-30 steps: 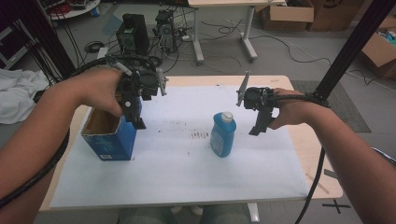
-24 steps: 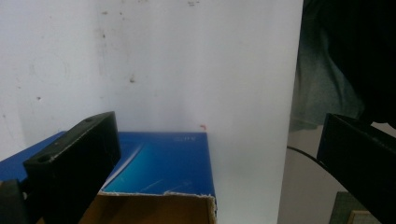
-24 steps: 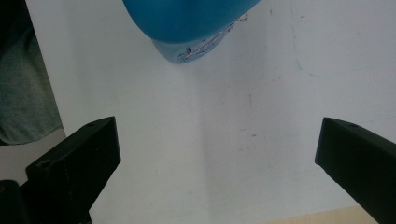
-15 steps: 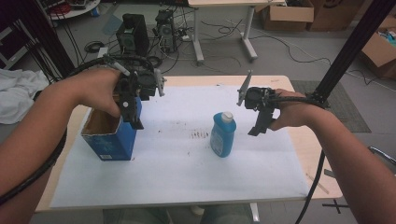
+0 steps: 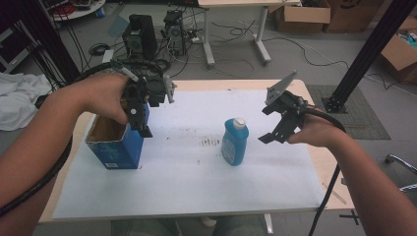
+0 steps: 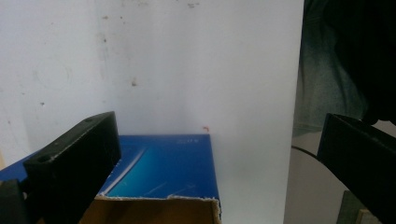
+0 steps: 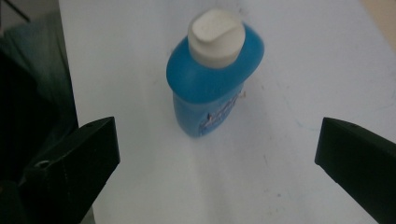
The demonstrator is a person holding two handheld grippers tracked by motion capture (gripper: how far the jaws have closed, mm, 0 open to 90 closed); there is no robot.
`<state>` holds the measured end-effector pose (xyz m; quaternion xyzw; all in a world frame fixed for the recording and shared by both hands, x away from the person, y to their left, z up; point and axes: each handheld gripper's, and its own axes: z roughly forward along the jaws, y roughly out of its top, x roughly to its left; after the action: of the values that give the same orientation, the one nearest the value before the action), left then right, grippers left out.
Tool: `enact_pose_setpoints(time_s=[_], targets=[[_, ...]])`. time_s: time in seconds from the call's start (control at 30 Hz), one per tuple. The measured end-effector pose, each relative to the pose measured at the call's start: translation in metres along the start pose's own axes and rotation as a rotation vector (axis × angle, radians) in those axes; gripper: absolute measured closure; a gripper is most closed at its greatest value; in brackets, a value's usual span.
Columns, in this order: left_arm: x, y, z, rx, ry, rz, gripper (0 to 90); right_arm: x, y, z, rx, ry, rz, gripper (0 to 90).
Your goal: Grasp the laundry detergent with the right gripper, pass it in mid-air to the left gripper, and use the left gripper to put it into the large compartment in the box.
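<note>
Table (image 5: 322,167): pale wood, bare along its 3 o'clock edge.
Sheet (image 5: 196,187): white, covers most of the tabletop.
Smudges (image 5: 211,142): dark specks at the sheet's centre.
Towers (image 5: 140,42): two black units on the floor, 11 o'clock.
Cloth (image 5: 19,98): white, crumpled, 9 o'clock.
Post (image 5: 369,49): black, slanted, 2 o'clock.
Mat (image 5: 361,113): dark, at the post's foot.
Cartons (image 5: 300,14): brown, 1 o'clock.
Cables (image 5: 305,46): loose on the floor, 12 to 1 o'clock.

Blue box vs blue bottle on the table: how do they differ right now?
The blue box is squared cardboard with its top torn open; the blue bottle is rounded plastic, closed by a white cap. The box sits at the table's left, under the left gripper, whose open jaws straddle its rim; the bottle stands mid-table, apart from the open right gripper. The box is wider. Both are blue and upright on the white sheet.
</note>
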<state>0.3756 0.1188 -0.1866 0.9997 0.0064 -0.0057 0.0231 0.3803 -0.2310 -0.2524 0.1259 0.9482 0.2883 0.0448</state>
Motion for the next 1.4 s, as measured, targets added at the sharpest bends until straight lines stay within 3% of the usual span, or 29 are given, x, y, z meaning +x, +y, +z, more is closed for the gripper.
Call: enact_pose_setpoints(time_s=[0.03,0.07,0.17,0.2,0.33,0.47,0.53,0.57,0.6,0.77,1.1,1.4], targets=[[0.000,0.000,0.000,0.000,0.000,0.000,0.1,0.000,0.000,0.000,0.000,0.000,0.000,0.0],[0.000,0.001,0.000,-0.005,0.002,0.005,0.1,0.004,-0.007,-0.005,-0.083,-0.018,0.033,0.0],[-0.001,0.004,0.000,-0.008,0.002,0.015,0.1,0.012,-0.021,-0.010,-0.202,-0.044,0.078,0.0],[-0.001,0.004,0.001,-0.011,0.003,0.015,0.1,0.015,-0.025,-0.011,-0.225,-0.072,0.091,0.0],[-0.002,0.007,0.001,-0.018,0.006,0.030,0.1,0.029,-0.046,-0.006,-0.310,-0.096,0.151,0.0],[-0.003,0.008,0.001,-0.018,0.008,0.042,0.1,0.049,-0.066,0.012,-0.332,-0.130,0.186,0.0],[-0.004,0.009,0.000,-0.021,0.010,0.044,0.1,0.057,-0.075,0.025,-0.338,-0.109,0.206,0.0],[-0.004,0.008,0.000,-0.022,0.012,0.046,0.1,0.061,-0.079,0.032,-0.341,-0.123,0.210,0.0],[-0.003,0.008,0.000,-0.026,0.013,0.046,0.1,0.065,-0.083,0.039,-0.343,-0.116,0.221,0.0],[-0.003,0.007,0.000,-0.032,0.012,0.046,0.1,0.075,-0.094,0.070,-0.372,-0.169,0.278,0.0],[-0.004,0.005,0.005,-0.022,0.004,0.048,0.1,0.074,-0.097,0.124,-0.481,-0.242,0.415,0.0],[-0.005,0.004,0.003,-0.018,0.005,0.042,0.1,0.060,-0.091,0.154,-0.498,-0.311,0.474,0.0]])
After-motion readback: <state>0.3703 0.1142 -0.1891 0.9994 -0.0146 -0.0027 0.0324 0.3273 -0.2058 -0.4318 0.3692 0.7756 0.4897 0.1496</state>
